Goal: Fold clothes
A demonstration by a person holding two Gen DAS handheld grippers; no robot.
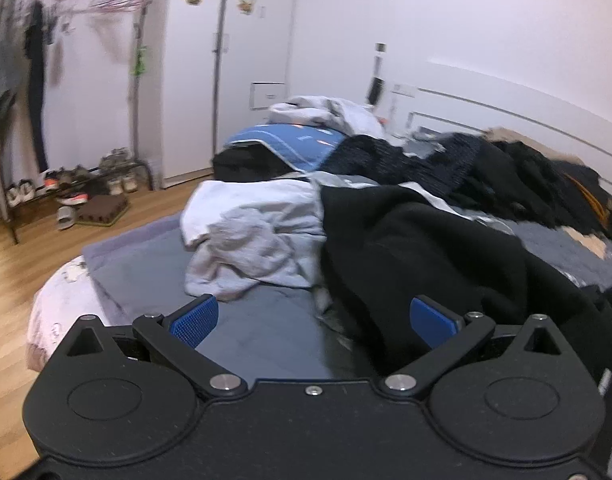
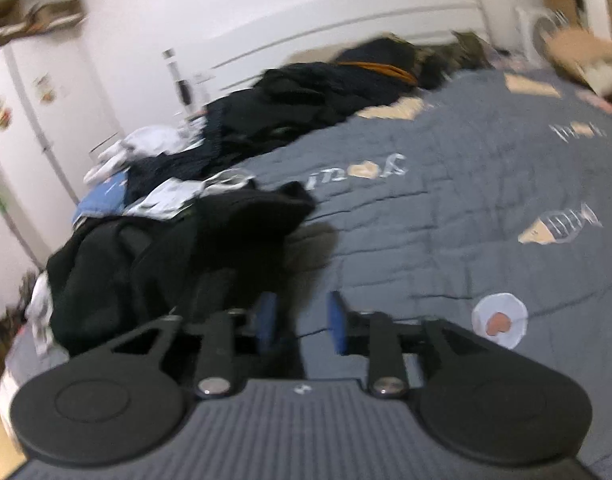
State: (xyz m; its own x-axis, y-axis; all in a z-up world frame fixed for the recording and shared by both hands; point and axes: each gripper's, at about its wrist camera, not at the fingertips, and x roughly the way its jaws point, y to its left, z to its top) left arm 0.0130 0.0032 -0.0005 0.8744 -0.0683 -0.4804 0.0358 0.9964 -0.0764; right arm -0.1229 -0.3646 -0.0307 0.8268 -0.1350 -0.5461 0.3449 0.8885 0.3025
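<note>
Both grippers hang over the bed (image 2: pixel 486 184) with nothing held; step in hand looks like picking or laying out the next garment, folding not yet begun. Left gripper (image 1: pixel 314 320), lower centre of its frame: jaws wide apart, empty, the black garment (image 1: pixel 426 248) draped just past the right pad, a white garment (image 1: pixel 257 236) bunched at centre. Right gripper (image 2: pixel 301 322), lower centre: jaws partly apart, nothing between the pads, the same black garment (image 2: pixel 177 248) heaped to the left of centre. Judgement: next move calls for finding an edge or corner of the black garment and pulling it onto bare quilt, right half of frame. Quilt carries cursive lettering, too blurred to read; no brand legible.
</note>
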